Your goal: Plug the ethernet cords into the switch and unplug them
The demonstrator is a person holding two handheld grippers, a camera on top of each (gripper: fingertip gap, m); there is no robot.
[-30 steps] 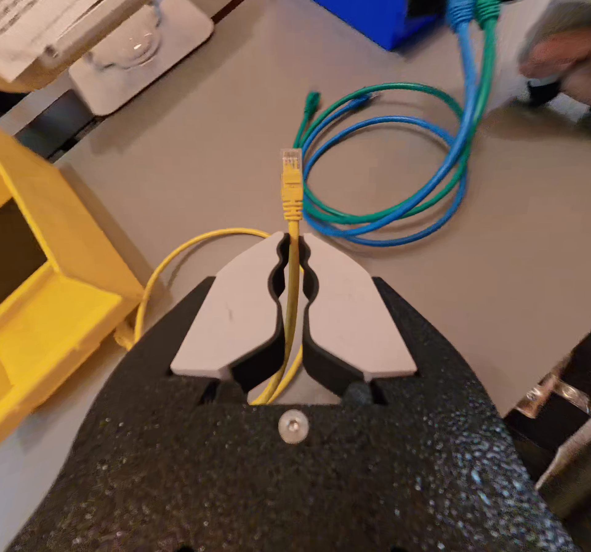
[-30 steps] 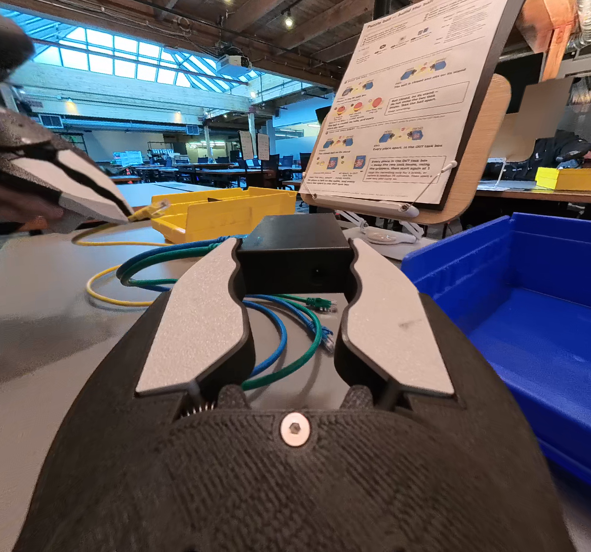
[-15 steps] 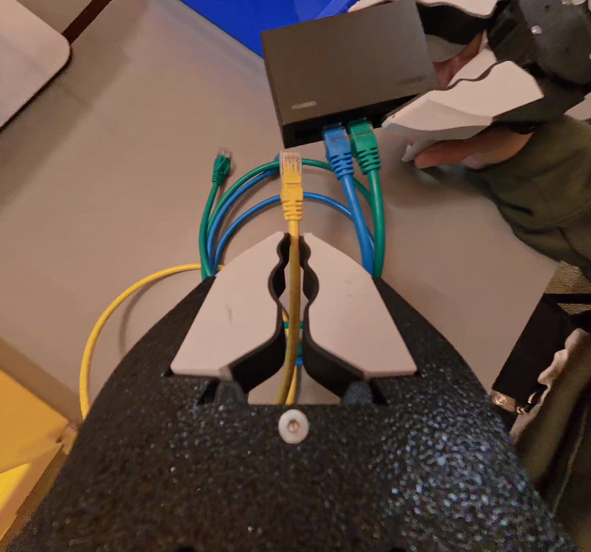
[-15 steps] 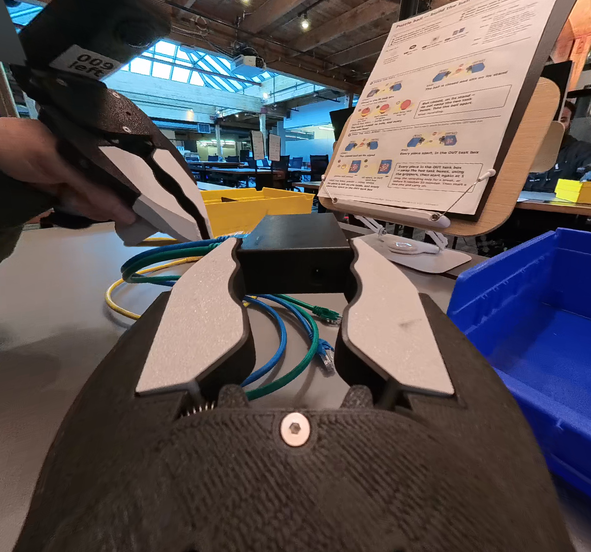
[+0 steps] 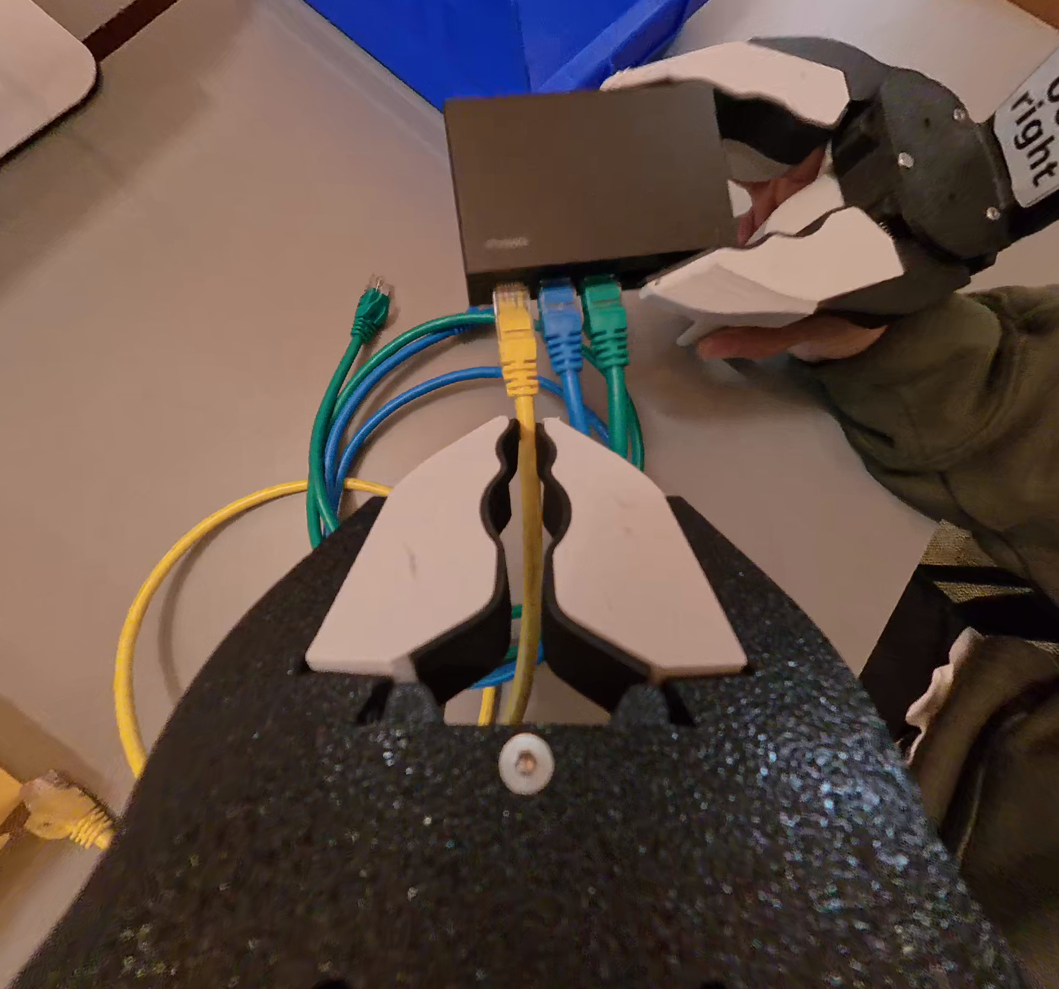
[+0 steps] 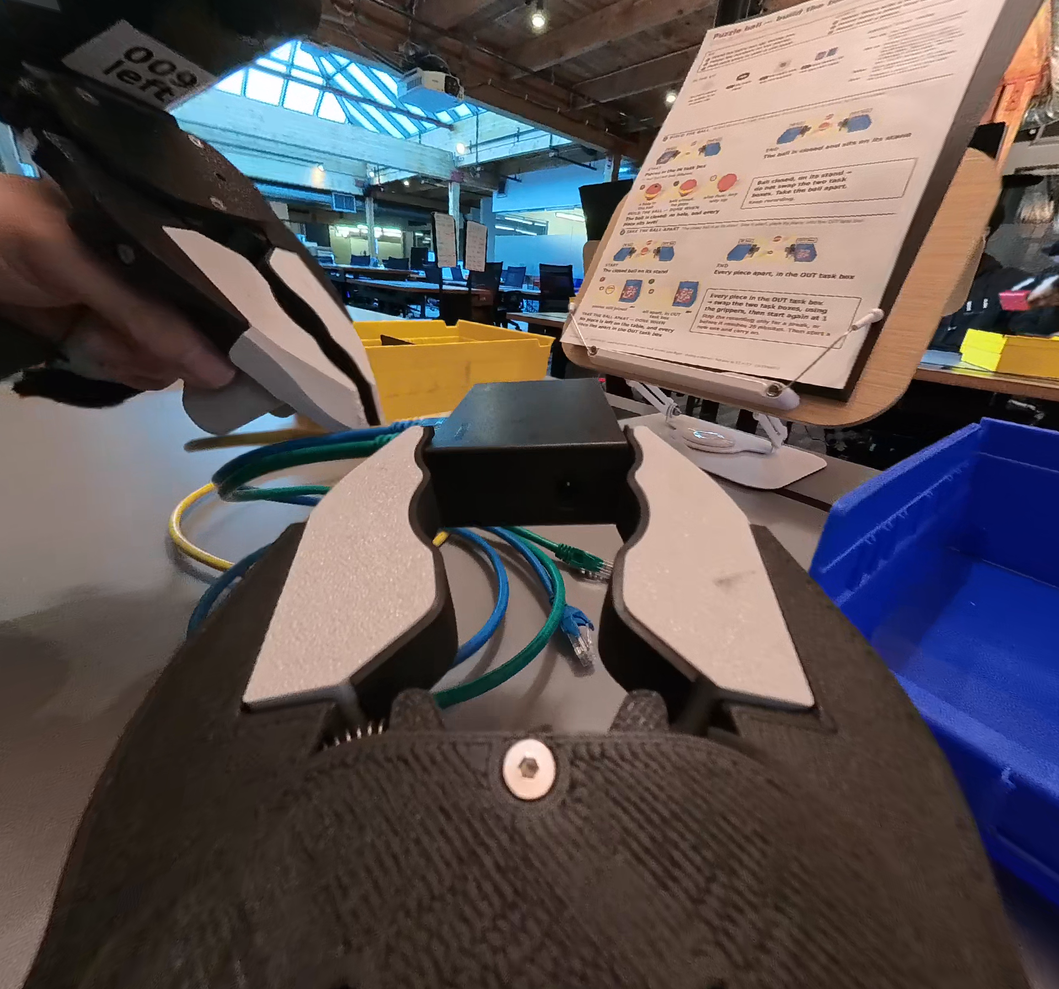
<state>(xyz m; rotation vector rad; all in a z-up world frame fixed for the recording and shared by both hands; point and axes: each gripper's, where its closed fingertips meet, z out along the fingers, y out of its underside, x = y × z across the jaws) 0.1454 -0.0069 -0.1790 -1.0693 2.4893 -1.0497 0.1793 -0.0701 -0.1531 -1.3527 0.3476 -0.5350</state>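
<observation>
My left gripper is shut on the yellow ethernet cord just behind its plug. The plug tip sits at the leftmost port of the black switch. A blue plug and a green plug sit in the ports beside it. My right gripper is shut on the switch and holds it off the table. The loose green plug lies on the table. The loose blue plug shows in the right wrist view. The left gripper also shows there.
A blue bin stands behind the switch, also in the right wrist view. A yellow bin stands beyond it. A board with a printed sheet on a stand is at the back. The cords lie coiled on the grey table.
My left gripper has moved forward with the yellow cord. Its plug went from short of the switch to the leftmost port. My right gripper still holds the switch.
</observation>
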